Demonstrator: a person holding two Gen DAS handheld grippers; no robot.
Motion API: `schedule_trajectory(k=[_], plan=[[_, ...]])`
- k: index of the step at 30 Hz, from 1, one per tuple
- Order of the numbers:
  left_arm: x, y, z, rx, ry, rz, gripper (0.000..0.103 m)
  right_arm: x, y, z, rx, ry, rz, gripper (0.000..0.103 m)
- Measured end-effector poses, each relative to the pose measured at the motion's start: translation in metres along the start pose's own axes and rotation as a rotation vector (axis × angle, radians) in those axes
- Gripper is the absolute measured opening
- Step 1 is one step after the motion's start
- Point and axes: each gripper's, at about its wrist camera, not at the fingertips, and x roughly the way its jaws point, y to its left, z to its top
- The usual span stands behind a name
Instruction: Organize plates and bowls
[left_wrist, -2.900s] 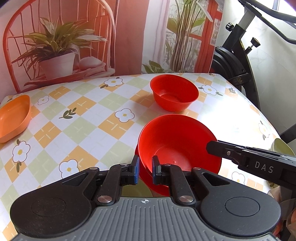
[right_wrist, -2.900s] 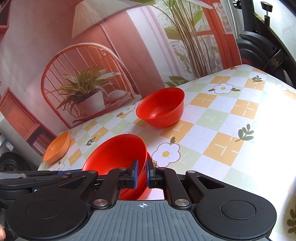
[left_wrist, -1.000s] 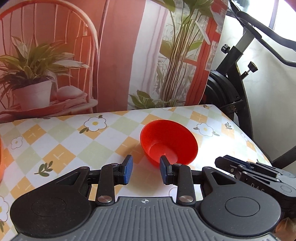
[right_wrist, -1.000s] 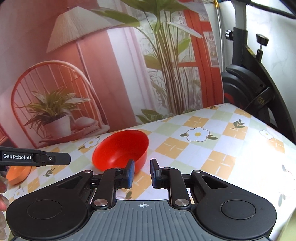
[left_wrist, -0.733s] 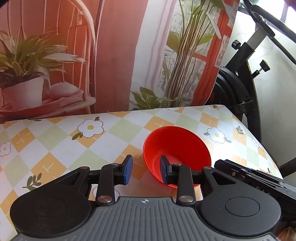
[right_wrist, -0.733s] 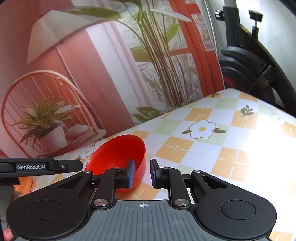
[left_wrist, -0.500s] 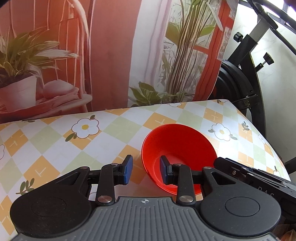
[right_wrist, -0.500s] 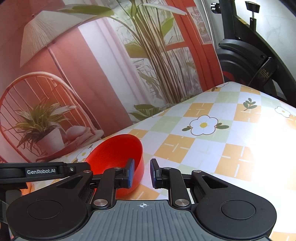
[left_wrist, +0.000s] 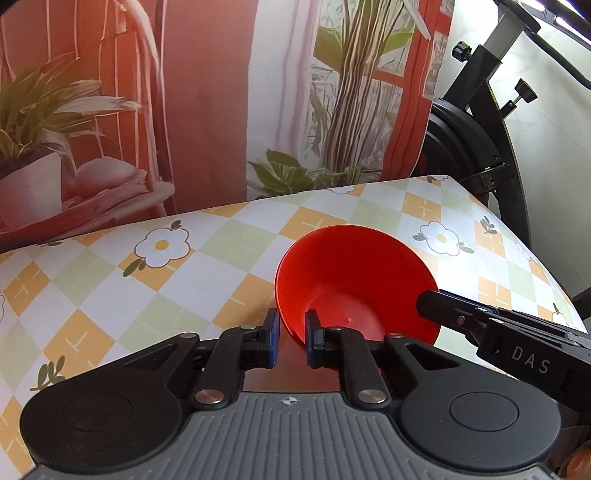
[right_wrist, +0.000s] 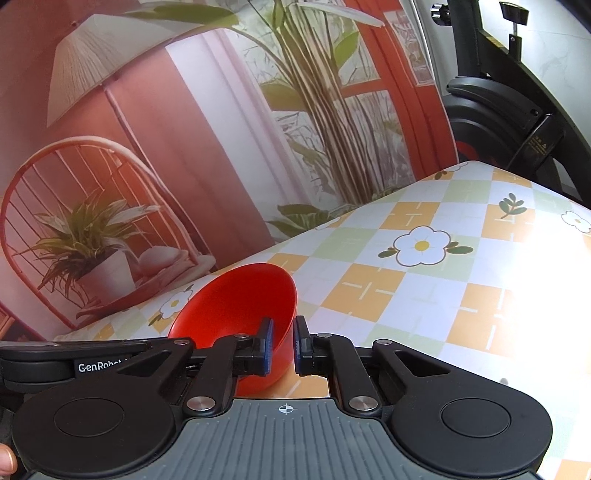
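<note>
A red bowl (left_wrist: 354, 280) rests on the checked tablecloth (left_wrist: 177, 291) and looks tipped a little. My left gripper (left_wrist: 291, 341) is shut on its near left rim, one finger inside and one outside. The right gripper (right_wrist: 283, 345) is shut on the opposite wall of the same red bowl (right_wrist: 236, 302). From the left wrist view, the right gripper (left_wrist: 428, 301) reaches the bowl's right rim side-on. The left gripper's body (right_wrist: 74, 356) shows at the left of the right wrist view.
A printed backdrop (left_wrist: 192, 110) of plants and a chair stands along the table's far edge. A black exercise bike (left_wrist: 476, 155) stands past the far right corner (left_wrist: 454, 184). The cloth (right_wrist: 443, 302) stretches bare to the right of the bowl.
Both grippers left the stacked red bowls and moved forward to the far red bowl. Their fingers narrowed over the last second and now clamp its rim from both sides.
</note>
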Motion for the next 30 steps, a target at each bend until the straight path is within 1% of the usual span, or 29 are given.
schedule_trajectory(k=[11,20,23,26,30], plan=[[-0.056,-0.014,-0.005,0.029,-0.090,-0.002,0.015,-0.041,0.015,0.005,-0.013,-0.050,0.007,0.010],[-0.103,-0.012,-0.016,0.000,-0.153,-0.025,0.015,-0.079,0.037,0.002,-0.014,-0.083,0.022,0.010],[-0.116,-0.011,-0.024,0.011,-0.169,-0.006,0.015,-0.090,0.045,-0.002,-0.010,-0.090,0.034,0.010],[-0.129,-0.009,-0.031,0.020,-0.192,0.024,0.015,-0.099,0.056,-0.006,-0.032,-0.094,0.042,0.010],[-0.145,-0.005,-0.038,-0.003,-0.207,0.021,0.015,-0.111,0.066,-0.010,-0.045,-0.096,0.045,0.010]])
